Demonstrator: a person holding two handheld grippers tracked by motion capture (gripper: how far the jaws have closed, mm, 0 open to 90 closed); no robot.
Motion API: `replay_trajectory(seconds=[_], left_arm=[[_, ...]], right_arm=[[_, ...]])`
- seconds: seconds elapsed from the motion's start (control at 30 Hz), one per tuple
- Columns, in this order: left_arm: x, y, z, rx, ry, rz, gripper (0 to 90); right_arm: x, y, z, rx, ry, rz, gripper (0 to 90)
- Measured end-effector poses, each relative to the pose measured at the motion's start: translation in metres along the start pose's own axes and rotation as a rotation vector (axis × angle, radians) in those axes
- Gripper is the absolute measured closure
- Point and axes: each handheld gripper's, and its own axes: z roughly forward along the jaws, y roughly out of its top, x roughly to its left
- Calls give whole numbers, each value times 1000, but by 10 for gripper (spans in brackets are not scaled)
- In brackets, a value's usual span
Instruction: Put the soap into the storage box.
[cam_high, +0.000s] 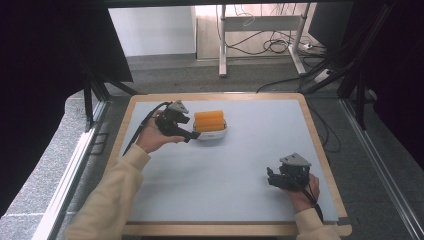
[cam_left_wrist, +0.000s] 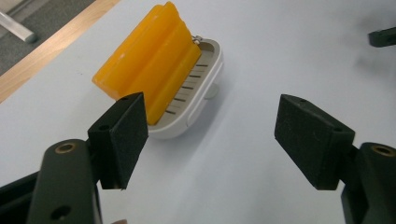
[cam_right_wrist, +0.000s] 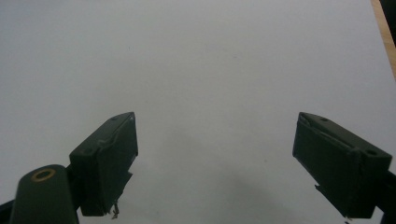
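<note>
Soap dish (cam_high: 212, 134), white and holding an orange bar (cam_high: 208, 120), sits on the worktop (cam_high: 210, 175) toward its far left part. Left tongs (cam_high: 191, 135) stand open just beside the dish, nothing between them. Right tongs (cam_high: 270, 178) gape empty, well apart from the dish, near the worktop's right front

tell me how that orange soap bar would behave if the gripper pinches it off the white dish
The soap looks like a solid ridged block, so probably stiff. Its glossy surface may slip between pads. It leans on the slotted dish, which looks light and might shift or tip when nudged.
</note>
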Motion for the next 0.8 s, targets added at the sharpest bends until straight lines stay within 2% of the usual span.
replay_trajectory(seconds=[0.2, 0.3, 0.4, 0.47, 0.53, 0.63, 0.67, 0.7, 0.8], left_arm=[[-7, -18, -14, -22, 7, -20, 255], [-16, -36, -21, -1, 28, -24, 251], [-22, -51, -27, 0, 34, -41, 245], [-27, -65, -32, -17, 45, -70, 243], [-29, -70, -34, -15, 48, -75, 243], [-33, -89, -40, -18, 105, -82, 253], [-33, -93, -41, -21, 110, -95, 253], [-34, -98, -43, -32, 104, -115, 254], [-36, -107, -46, -36, 97, -129, 254]], right_arm=[[0, 0, 0, 1, 2, 0, 144], [1, 0, 0, 4, 3, 0, 144], [1, 0, 0, 4, 3, 1, 144], [1, 0, 1, 5, 3, 0, 144], [1, 0, 1, 6, 5, 2, 144], [0, -1, 1, 5, 8, 1, 144], [0, -1, 1, 5, 11, 1, 144], [0, -1, 1, 3, 11, 0, 144], [0, -1, 1, 4, 13, 1, 144]])
